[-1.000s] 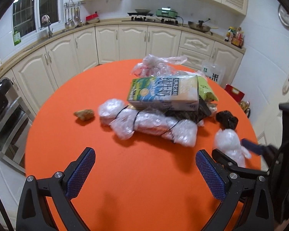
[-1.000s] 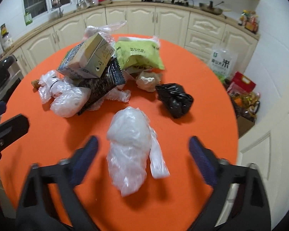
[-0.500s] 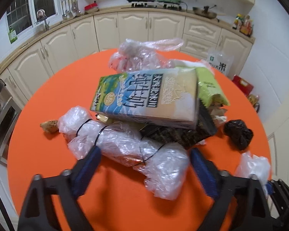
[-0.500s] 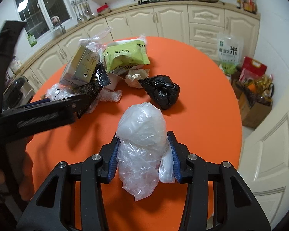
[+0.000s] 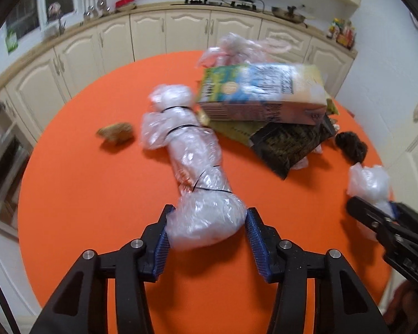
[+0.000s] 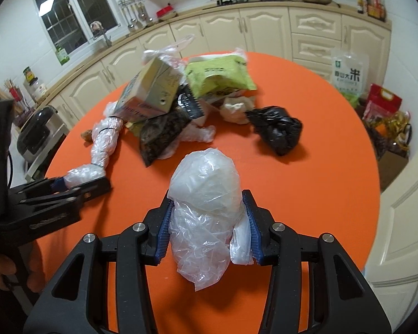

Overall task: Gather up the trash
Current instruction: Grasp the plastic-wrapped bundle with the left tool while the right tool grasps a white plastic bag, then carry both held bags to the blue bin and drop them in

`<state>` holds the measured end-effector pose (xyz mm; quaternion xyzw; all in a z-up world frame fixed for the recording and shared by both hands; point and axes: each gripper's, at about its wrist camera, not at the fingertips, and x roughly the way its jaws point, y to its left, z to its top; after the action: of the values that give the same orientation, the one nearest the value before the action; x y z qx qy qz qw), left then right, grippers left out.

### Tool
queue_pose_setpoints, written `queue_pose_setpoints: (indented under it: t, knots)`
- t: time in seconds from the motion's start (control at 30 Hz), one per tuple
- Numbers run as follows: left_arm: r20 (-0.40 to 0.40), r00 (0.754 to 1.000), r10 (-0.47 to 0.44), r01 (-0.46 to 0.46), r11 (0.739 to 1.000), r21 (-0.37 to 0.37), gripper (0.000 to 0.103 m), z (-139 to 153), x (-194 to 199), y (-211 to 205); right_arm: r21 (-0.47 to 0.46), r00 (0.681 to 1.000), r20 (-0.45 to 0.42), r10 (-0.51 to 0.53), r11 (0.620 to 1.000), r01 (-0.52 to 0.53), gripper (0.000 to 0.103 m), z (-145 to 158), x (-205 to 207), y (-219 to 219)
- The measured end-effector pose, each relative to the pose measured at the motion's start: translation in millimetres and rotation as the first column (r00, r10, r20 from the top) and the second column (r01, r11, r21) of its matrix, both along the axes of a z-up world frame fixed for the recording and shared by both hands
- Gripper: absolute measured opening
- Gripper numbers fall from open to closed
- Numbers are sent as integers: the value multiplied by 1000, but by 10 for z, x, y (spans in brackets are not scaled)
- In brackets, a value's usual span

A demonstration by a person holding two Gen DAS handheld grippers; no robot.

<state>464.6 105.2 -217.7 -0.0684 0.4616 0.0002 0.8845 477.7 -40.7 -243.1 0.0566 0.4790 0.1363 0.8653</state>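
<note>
A long bundle wrapped in clear plastic and tied with black bands lies on the round orange table. Its near end sits between the blue pads of my left gripper, whose jaws are closing and press on the plastic. My right gripper is shut on a crumpled clear plastic bag near the table's right edge. The left view is blurred.
A pile sits mid-table: a milk carton, a dark foil packet, a green packet, crumpled paper and a clear bag. A black bag and a brown lump lie apart. Cabinets ring the table.
My left gripper came down and forward onto the long bundle and narrowed around its end, which now points toward it. The right gripper closed on the clear bag and stays there.
</note>
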Motion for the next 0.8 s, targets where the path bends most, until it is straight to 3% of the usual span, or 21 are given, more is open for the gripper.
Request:
queue_pose_setpoints:
  t: [0.07, 0.13, 0.27, 0.37, 0.43, 0.47, 0.53, 0.8]
  knots:
    - [8, 1000, 13, -13, 999, -48, 54, 66, -70, 120, 2, 1000, 3, 2, 1000, -2, 44, -8, -8, 34]
    - [32, 999, 22, -19, 997, -75, 78, 176, -68, 143, 5, 1000, 1, 3, 1000, -3, 44, -19, 5, 66]
    - [44, 998, 49, -48, 999, -22, 81, 236, 82, 64, -8, 1000, 0, 1, 1000, -1, 44, -28, 13, 119]
    - [1, 998, 66, -66, 997, 29, 67, 144, 241, -10, -7, 1000, 1, -2, 1000, 2, 44, -22, 6, 131]
    - [-39, 997, 73, -71, 996, 57, 50, 53, 296, -25, -10, 1000, 3, -5, 1000, 5, 44, -14, -4, 130]
    - [-18, 997, 73, -72, 995, 73, 49, 55, 263, -25, -10, 1000, 3, -6, 1000, 6, 44, -14, -14, 124]
    - [-10, 998, 65, -64, 994, 84, 37, 50, 199, -21, -7, 1000, 2, -10, 1000, 10, 44, -12, -32, 109]
    - [32, 999, 31, -31, 999, -16, 31, 210, -292, 178, 56, 1000, 22, 10, 998, -11, 44, 130, -197, 123]
